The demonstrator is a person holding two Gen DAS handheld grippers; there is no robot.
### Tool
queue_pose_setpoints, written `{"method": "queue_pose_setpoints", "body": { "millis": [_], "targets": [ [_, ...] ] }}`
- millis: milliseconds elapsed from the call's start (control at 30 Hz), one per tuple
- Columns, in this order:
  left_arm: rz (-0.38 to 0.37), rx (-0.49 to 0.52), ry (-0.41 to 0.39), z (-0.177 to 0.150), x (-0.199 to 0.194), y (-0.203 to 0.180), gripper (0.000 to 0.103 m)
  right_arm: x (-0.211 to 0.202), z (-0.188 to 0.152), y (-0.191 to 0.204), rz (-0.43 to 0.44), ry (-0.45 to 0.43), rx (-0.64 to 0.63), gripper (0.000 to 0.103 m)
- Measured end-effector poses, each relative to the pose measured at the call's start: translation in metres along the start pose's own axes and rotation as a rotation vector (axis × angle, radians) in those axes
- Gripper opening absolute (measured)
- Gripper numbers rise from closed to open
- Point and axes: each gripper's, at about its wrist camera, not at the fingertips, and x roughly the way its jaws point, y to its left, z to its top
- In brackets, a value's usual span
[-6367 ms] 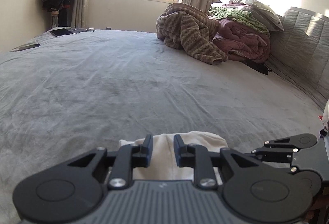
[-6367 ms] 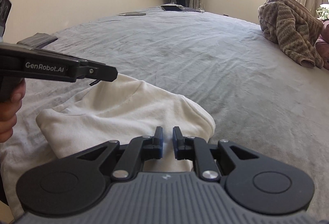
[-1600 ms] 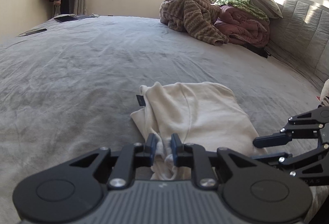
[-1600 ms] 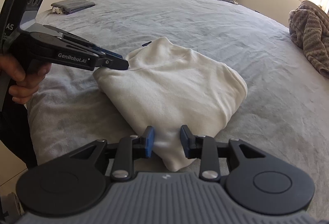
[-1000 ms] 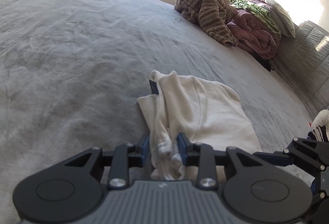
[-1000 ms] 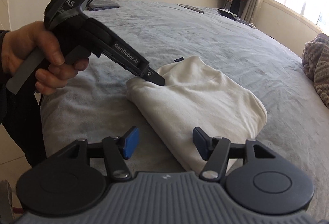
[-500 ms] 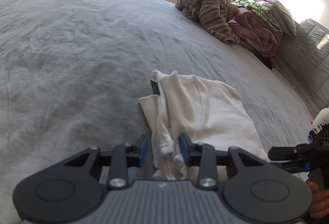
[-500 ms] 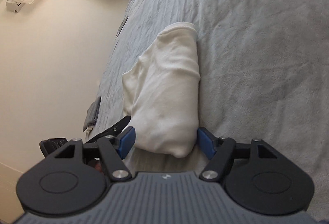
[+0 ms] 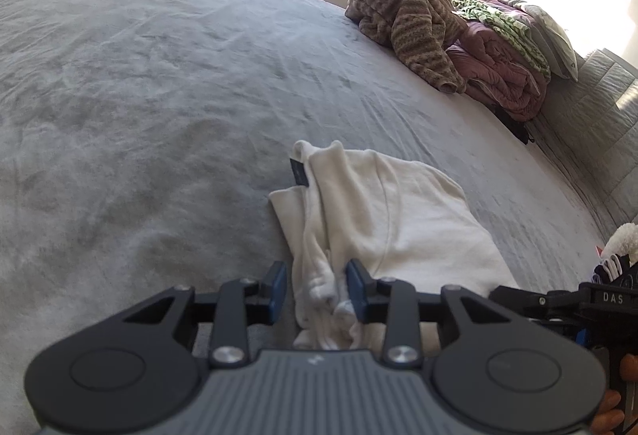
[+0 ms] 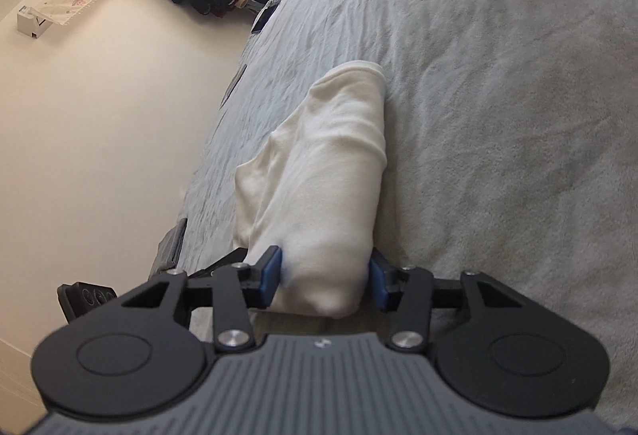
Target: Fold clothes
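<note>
Lying near the bed's (image 9: pixel 159 84) front edge, the folded white garment (image 9: pixel 398 211) sits between both grippers: right gripper (image 10: pixel 325 281) closing around its end, left gripper (image 9: pixel 317 289) seemingly pinching bunched cloth.

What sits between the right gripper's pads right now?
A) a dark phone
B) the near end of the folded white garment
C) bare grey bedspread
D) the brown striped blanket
B: in the right wrist view the right gripper straddles the near end of the folded white garment, one blue pad on each side and the jaws closing on it, with the grey bedspread around it.
</note>
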Motion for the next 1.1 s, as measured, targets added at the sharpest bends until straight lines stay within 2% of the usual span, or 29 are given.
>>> {"method": "queue_pose_setpoints", "body": {
  "millis": [100, 233, 333, 433, 500, 567, 633, 767, 900, 1100],
  "targets": [
    [-0.040, -0.053, 0.003, 0.000, -0.001, 0.006, 0.033, -0.007, 0.004, 0.019, -0.015, -0.022, -0.089, 0.042],
    [-0.135, -0.121, 0.030, -0.002, 0.001, 0.009, 0.033, -0.018, 0.013, 0.033, -0.041, -0.050, -0.165, 0.041],
    [-0.197, -0.121, 0.047, -0.007, 0.006, -0.003, 0.033, -0.036, 0.022, 0.032, -0.064, -0.086, -0.180, 0.040],
    [-0.185, -0.048, 0.046, -0.011, 0.011, -0.024, 0.034, -0.045, 0.030, 0.020, -0.114, -0.096, -0.188, 0.040],
    [-0.172, -0.054, 0.061, -0.011, 0.015, -0.025, 0.033, -0.039, 0.027, 0.014, -0.155, -0.077, -0.199, 0.040],
    [-0.160, -0.063, 0.076, -0.011, 0.019, -0.026, 0.033, -0.029, 0.024, 0.008, -0.186, -0.048, -0.204, 0.045],
    [-0.176, -0.106, 0.090, -0.009, 0.021, -0.019, 0.033, -0.029, 0.025, -0.006, -0.138, -0.041, -0.092, 0.051],
    [-0.179, -0.097, 0.086, -0.011, 0.022, -0.019, 0.034, -0.027, 0.026, -0.027, -0.041, -0.029, 0.122, 0.056],
    [-0.180, -0.091, 0.085, -0.013, 0.023, -0.017, 0.034, -0.019, 0.010, -0.020, -0.051, 0.016, 0.128, 0.056],
    [-0.183, -0.101, 0.086, -0.013, 0.026, -0.018, 0.034, 0.004, -0.022, 0.000, 0.019, 0.028, 0.138, 0.057]
  ]
}}
